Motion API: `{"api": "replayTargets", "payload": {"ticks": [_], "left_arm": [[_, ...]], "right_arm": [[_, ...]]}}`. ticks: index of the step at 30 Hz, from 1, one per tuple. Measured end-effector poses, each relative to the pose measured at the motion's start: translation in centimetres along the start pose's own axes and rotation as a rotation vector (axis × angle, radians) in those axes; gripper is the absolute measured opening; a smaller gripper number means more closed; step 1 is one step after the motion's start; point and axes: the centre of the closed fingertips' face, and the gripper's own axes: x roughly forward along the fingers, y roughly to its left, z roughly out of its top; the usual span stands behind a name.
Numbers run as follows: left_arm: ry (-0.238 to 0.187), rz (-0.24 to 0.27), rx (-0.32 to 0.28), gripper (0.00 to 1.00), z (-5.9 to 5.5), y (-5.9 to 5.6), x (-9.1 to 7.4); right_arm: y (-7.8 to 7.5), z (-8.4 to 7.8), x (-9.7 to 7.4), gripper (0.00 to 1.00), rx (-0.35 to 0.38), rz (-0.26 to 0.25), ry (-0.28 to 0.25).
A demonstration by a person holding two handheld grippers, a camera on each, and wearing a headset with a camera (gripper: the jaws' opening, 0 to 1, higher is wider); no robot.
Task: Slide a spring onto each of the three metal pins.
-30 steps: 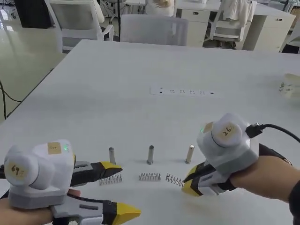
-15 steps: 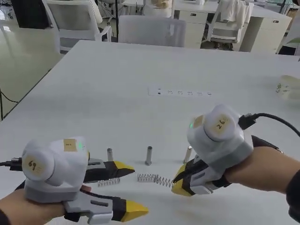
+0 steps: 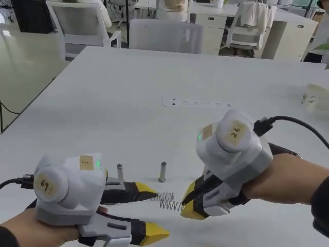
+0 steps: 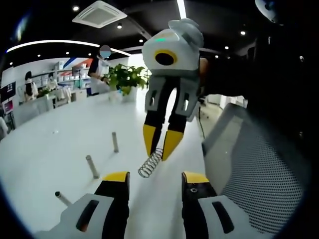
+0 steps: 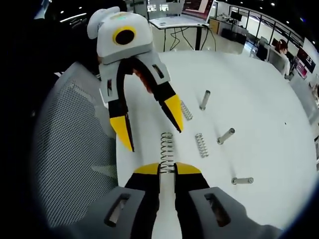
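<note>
Head view: nipped by one end in right gripper, a spring, just near of middle pin. Spread wide and holding nothing, left gripper, tips just left of that spring.

A white table carries three metal pins, standing upright in a row near its front edge. Two springs lie flat on the tabletop just beside the row, each close to a pin. Farther back, a strip of sockets sits flush in the surface at mid-table. A clear, crumpled object rests near the right edge, well apart from the pins and springs.
</note>
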Motion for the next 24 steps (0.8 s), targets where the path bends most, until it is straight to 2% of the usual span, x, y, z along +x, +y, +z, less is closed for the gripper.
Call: {"api": "replayTargets", "payload": {"ticks": [14,24], "left_arm": [[0.003,-0.043,0.041,0.21,0.1,-1.0,0.4],[0.013,-0.064,0.069,0.12,0.0,-1.4,0.5]], "right_arm": [[1.4,-0.4,0.0,0.07,-0.055,0.058,0.048],[1.8,-0.4,-0.1,0.07,-0.076,0.081,0.063]]}}
